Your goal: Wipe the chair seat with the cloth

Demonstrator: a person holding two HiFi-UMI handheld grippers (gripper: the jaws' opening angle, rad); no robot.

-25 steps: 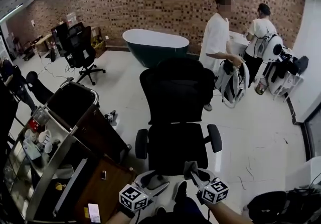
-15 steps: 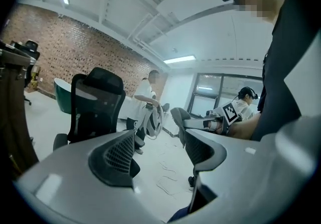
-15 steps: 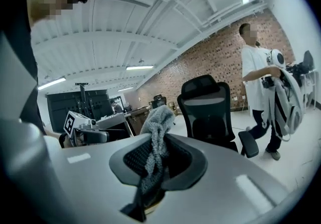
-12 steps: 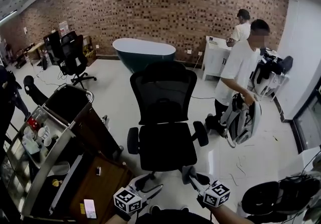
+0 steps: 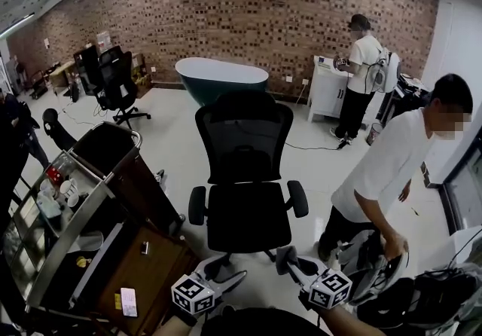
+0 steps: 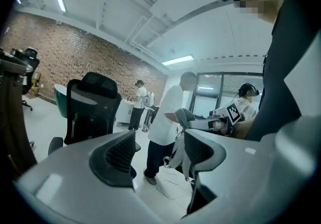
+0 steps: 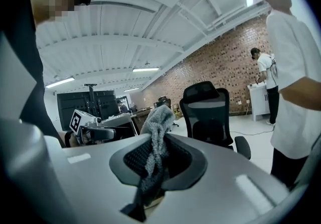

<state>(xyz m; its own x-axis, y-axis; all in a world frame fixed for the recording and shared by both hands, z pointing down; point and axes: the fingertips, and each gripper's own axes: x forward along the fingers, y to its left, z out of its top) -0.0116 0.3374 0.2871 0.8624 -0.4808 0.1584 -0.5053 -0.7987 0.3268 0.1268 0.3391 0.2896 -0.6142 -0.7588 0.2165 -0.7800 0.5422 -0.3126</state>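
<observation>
Far left, a metal service trolley [image 5: 89,215] carries cups on its shelf, with a brown wooden cabinet [image 5: 151,263] tucked just beside it. Moving along, low in the head view, the left gripper [image 5: 230,276] points up towards the chair. Its own view shows the jaws released and standing apart, with only pale floor and a bystander seen through the gap. Centre stage is the black mesh-backed office chair [image 5: 245,138], facing us with an armrest on each side. Its black padded chair seat [image 5: 248,227] lies flat and in full view. Behind it a dark green bathtub with a white rim [image 5: 222,74] sits against the red brick wall [image 5: 226,3]. Just right of centre, the right gripper [image 5: 295,265] is clenched on the fluffy grey cloth [image 7: 155,132]. The cloth is pinched between the jaws, and a tuft pokes up above them. It is held in front of the seat's front edge, not touching it. Far right, a person in a white T-shirt [image 5: 384,172] bends forward, one hand down low. Well back, another person [image 5: 360,71] stands at a white cabinet [image 5: 325,90].
</observation>
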